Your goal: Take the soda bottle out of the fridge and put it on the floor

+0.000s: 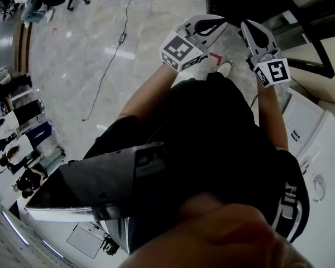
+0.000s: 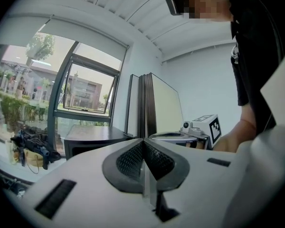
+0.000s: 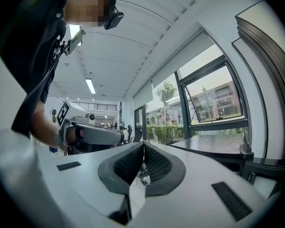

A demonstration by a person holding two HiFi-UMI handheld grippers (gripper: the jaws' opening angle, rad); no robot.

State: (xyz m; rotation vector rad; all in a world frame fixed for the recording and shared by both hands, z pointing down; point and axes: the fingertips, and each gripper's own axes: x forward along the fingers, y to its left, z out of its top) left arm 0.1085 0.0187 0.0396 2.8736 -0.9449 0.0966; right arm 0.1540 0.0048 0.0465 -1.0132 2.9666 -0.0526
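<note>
No soda bottle shows in any view, and I cannot make out a fridge. In the head view both grippers are held out side by side above the grey floor [image 1: 84, 77], in front of the person's dark clothing. My left gripper [image 1: 222, 22] has its jaws pressed together with nothing between them, as its own view shows [image 2: 143, 142]. My right gripper [image 1: 247, 25] is likewise shut and empty [image 3: 143, 145]. Each gripper view shows the other gripper alongside: the right gripper [image 2: 199, 129] and the left gripper [image 3: 90, 134].
A dark low table [image 2: 92, 136] stands ahead by the large windows, with tall flat panels [image 2: 152, 103] leaning beside it. White cabinet tops [image 1: 324, 144] lie to the right. A cable [image 1: 114, 54] trails over the floor, and seated people [image 1: 14, 155] are at the far left.
</note>
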